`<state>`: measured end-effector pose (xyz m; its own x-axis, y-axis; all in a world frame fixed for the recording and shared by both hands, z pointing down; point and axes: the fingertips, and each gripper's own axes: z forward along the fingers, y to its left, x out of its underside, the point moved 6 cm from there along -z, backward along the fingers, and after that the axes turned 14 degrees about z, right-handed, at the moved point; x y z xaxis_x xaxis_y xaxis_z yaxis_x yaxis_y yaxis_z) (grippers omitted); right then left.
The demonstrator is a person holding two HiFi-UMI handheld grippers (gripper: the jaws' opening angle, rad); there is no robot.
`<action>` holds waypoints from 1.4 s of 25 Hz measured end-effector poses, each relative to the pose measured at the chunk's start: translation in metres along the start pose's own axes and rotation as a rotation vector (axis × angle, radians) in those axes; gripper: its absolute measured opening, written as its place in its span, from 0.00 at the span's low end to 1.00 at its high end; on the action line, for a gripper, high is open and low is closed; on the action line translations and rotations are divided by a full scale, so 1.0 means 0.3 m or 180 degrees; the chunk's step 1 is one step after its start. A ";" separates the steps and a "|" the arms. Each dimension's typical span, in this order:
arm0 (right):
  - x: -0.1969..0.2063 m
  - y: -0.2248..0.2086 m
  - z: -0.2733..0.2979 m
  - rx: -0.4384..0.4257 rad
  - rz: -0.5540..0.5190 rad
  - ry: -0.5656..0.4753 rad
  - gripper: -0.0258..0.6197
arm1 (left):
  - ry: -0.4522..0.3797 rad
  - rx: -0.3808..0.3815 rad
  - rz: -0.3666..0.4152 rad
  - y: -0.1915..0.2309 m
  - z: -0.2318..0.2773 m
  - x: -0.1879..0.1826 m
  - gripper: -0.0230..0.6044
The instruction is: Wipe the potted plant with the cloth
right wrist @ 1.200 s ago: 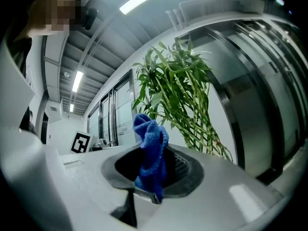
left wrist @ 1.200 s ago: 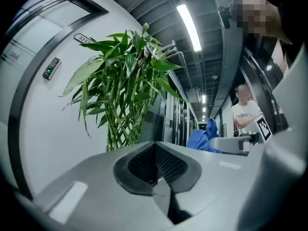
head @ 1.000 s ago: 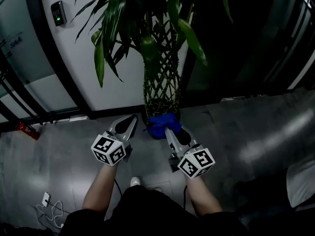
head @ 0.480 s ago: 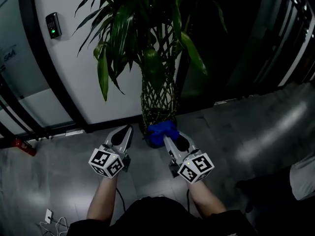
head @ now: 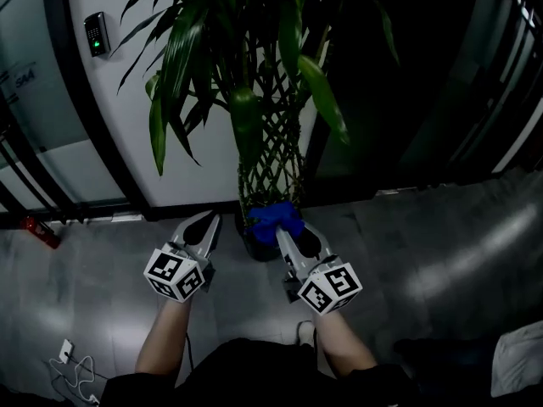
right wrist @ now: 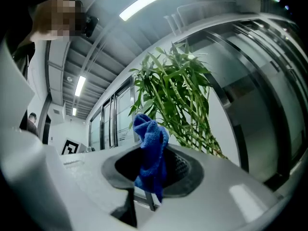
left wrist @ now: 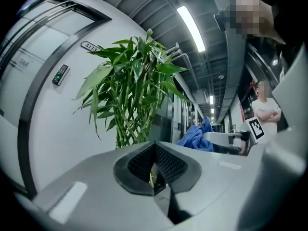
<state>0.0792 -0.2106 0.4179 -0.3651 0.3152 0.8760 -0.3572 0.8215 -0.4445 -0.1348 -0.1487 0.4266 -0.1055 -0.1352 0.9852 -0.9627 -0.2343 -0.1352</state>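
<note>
**Desk:** What is the right gripper doing?

**Operator:** I am holding the right gripper (right wrist: 151,179) clamped on the blue cloth (right wrist: 150,150). The cloth is bunching up above the jaws and hanging down between them. In the head view I am pointing it at the foot of the plant (head: 273,155), where the woven stems are running down into the dark pot (head: 253,244). The cloth is sitting right in front of the lowest stems, over the pot's rim. I cannot tell whether it is touching them.

**Desk:** And the left one?

**Operator:** I am holding the left gripper (head: 207,225) low, just beside the pot on its left, with the jaws pressed together on themselves. It is sitting level with the right gripper, a little apart from it. Its camera is looking up at the plant, whose long green leaves are spreading out well above both grippers.

**Desk:** What else are you seeing?

**Operator:** The plant is standing against a white wall. A keypad (head: 97,34) on that wall is glowing green high on the left. A small red thing (head: 38,230) is lying on the grey floor (head: 441,244) by the wall. A white cable (head: 72,365) is lying near the left forearm. In the left gripper view a person (left wrist: 265,110) is standing in the background with folded arms.
</note>
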 end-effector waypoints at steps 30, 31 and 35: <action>-0.683 -0.503 0.161 -0.1023 -0.0566 -0.0133 0.20 | -0.0088 -0.0889 0.0540 -0.293 0.605 -0.301 0.05; -0.722 -0.511 0.180 -0.0995 -0.0546 -0.0213 0.20 | -0.0103 -0.0898 0.0605 -0.274 0.615 -0.324 0.05; -0.891 -0.483 0.254 -0.1014 -0.0601 -0.0561 0.20 | -0.0118 -0.0680 0.0781 -0.225 0.685 -0.409 0.05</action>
<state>0.1631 -0.4501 0.2339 -0.4702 0.0814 0.8788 -0.1580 0.9719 -0.1746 -0.0056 -0.3141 0.2931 -0.3354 -0.1984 0.9210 -0.9406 0.0163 -0.3390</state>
